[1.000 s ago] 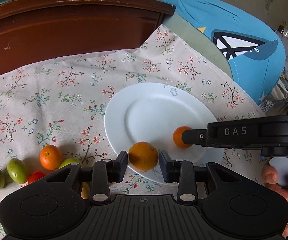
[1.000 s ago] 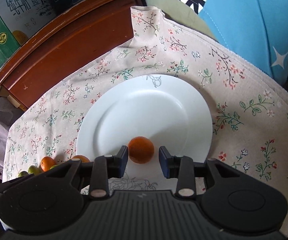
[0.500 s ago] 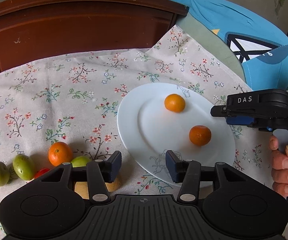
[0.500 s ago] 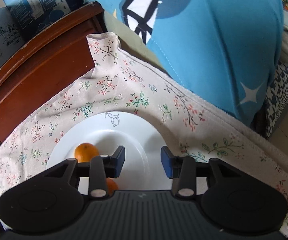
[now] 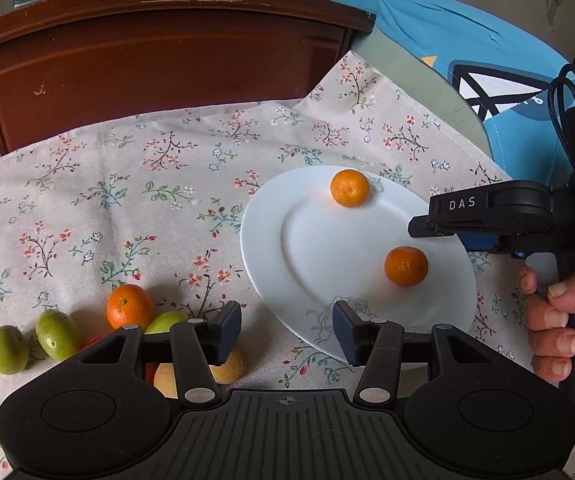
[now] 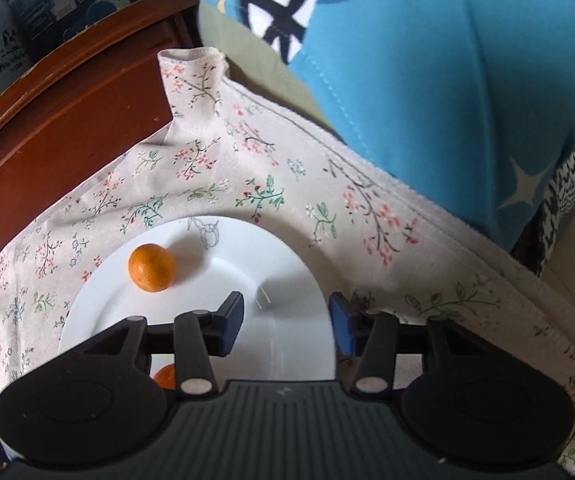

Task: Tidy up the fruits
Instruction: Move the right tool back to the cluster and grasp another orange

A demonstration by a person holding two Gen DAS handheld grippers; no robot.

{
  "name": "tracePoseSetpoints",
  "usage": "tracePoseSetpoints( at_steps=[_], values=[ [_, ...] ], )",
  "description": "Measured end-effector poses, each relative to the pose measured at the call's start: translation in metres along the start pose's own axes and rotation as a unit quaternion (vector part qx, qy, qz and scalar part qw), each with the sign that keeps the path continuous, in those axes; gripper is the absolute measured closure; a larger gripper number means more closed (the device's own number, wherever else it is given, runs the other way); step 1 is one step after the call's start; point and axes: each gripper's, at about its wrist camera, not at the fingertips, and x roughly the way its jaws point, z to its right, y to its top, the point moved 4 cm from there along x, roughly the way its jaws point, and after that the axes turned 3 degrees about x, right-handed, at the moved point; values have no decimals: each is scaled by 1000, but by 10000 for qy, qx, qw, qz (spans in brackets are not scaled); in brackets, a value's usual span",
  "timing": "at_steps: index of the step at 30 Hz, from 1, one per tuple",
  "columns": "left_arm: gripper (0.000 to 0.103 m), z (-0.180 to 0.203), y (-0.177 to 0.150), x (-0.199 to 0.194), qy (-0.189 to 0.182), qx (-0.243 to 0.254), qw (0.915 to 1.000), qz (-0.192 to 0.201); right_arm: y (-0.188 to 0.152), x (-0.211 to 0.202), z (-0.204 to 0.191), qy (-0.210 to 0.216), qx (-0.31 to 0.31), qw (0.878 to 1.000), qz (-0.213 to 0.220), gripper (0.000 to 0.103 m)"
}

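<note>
Two oranges sit on the white plate [image 5: 271, 240], the far orange [image 5: 349, 187] near its back rim and the near orange [image 5: 406, 265] towards the right. A third orange [image 5: 129, 306] waits on the floral cloth [image 5: 127, 200] among green fruits [image 5: 57, 334]. The left gripper [image 5: 286, 332] hangs over the plate's near edge, its jaws opening with nothing between them; the right gripper [image 6: 286, 320] is likewise opening and empty. The next pick likely calls for swinging left and straddling the third orange squarely without nudging its neighbours.
</note>
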Motion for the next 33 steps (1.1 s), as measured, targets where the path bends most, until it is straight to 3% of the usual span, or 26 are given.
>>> tracePoseSetpoints(
  at_steps=[3, 5, 18, 21, 26, 33],
  values=[
    [50, 0, -1, -2, 108, 38, 9999, -1, -4, 0, -7, -105, -317, 9994, 37, 50],
    [40, -5, -3, -1, 244, -46, 9997, -83, -6, -1, -10, -76, -406, 9991, 35, 50],
    [36, -12, -12, -34, 222, -99, 9997, -79, -19, -14, -29, 293, -627, 9975, -116, 50],
    [26, -16, -12, -50, 387, -68, 9992, -64, -24, -19, -35, 328, -756, 9965, -150, 50],
    [25, -30, -11, -80, 657, -100, 9978, -29, -32, -25, -37, 425, -649, 9966, -264, 50],
    [24, -65, -21, -110, 890, -321, 9947, -405, -43, -41, -37, 492, -549, 9970, -246, 50]
  ],
)
